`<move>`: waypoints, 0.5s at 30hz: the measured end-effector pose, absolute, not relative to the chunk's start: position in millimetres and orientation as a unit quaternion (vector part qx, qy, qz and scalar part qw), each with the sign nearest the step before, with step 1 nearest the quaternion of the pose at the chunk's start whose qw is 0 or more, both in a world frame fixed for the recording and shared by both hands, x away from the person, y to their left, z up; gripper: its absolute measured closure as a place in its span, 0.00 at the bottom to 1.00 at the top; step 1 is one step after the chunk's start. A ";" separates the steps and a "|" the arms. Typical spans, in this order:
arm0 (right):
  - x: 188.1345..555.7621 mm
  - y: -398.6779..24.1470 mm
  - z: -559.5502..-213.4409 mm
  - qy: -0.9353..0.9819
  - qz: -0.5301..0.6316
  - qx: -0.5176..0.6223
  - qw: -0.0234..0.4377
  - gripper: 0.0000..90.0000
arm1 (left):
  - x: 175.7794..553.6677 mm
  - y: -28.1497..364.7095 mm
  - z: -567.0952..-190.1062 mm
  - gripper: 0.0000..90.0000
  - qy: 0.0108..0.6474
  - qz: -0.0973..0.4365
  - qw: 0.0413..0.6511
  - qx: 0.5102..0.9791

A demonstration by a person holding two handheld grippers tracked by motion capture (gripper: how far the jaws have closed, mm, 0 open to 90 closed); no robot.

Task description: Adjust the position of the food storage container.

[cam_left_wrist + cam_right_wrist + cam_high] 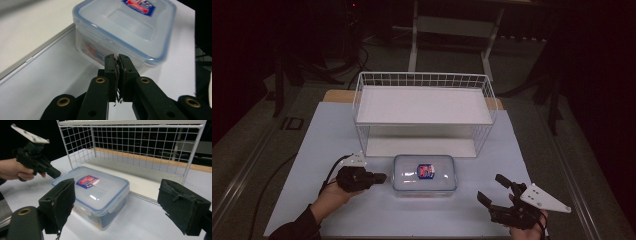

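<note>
Clear rectangular plastic box with blue-rimmed lid (424,175) sits on table in front of white wire shelf rack (424,107). Left gripper (381,177) closed, empty, tips just beside box. Right gripper (492,191) wide apart, empty.

The lidded plastic container (424,174) sits on the table (312,150) just in front of the white wire shelf rack (424,112), leaving a narrow strip between them. Bare tabletop lies open to its left, right and near side. The left gripper (379,177) crowds its left end; the right gripper (493,190) stands well apart.
</note>
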State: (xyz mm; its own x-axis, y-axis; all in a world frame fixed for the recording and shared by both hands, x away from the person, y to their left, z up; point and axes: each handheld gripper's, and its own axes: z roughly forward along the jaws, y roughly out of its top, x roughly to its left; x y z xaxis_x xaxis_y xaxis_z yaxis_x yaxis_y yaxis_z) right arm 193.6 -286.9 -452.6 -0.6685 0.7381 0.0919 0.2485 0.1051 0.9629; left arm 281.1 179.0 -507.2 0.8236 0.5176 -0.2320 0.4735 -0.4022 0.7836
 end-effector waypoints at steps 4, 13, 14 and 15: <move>193.0 -285.9 -452.1 0.715 0.569 0.345 0.216 0.16 | 270.1 184.6 -492.1 0.81 0.287 0.020 0.476 0.831; 194.5 -282.5 -451.8 0.718 0.568 0.345 0.207 0.16 | 258.2 184.4 -470.7 0.17 0.288 -0.008 0.528 0.799; 195.0 -281.7 -451.3 0.719 0.569 0.343 0.206 0.16 | 257.2 183.4 -467.4 0.17 0.285 -0.010 0.533 0.797; 196.2 -279.4 -449.0 0.723 0.566 0.340 0.204 0.16 | 256.9 181.9 -460.6 0.13 0.293 -0.009 0.541 0.789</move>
